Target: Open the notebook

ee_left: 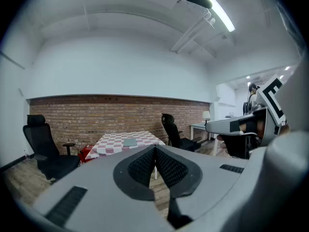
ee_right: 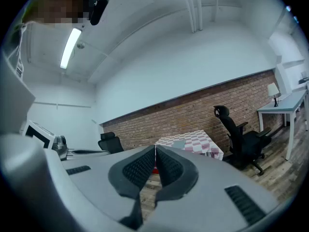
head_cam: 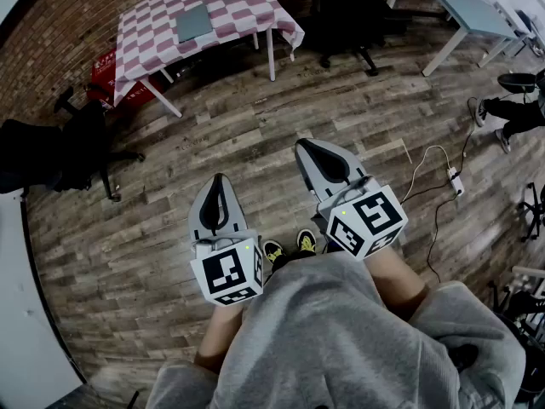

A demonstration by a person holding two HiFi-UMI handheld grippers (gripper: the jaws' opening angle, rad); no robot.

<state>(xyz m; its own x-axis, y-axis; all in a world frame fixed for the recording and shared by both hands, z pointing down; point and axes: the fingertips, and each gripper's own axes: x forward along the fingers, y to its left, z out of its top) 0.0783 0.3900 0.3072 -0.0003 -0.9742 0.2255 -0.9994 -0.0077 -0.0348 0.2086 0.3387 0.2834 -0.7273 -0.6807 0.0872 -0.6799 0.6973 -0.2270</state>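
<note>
A grey-green notebook (head_cam: 194, 22) lies closed on a table with a red-and-white checked cloth (head_cam: 153, 32), far across the room. The left gripper view shows the notebook (ee_left: 130, 142) small on that table (ee_left: 108, 144), and the right gripper view has it (ee_right: 179, 143) on the cloth (ee_right: 203, 141). My left gripper (head_cam: 215, 186) is shut and holds nothing. My right gripper (head_cam: 308, 147) is shut and empty too. Both are held in front of me above the wooden floor, far short of the table, with their tips (ee_left: 155, 148) (ee_right: 155, 146) pointing towards it.
A black office chair (head_cam: 60, 147) stands at the left, and another (head_cam: 349, 11) to the right of the table. A white desk (head_cam: 464, 11) is at the upper right. A cable and power strip (head_cam: 454, 180) lie on the floor at the right, near a seated person's legs (head_cam: 511, 113).
</note>
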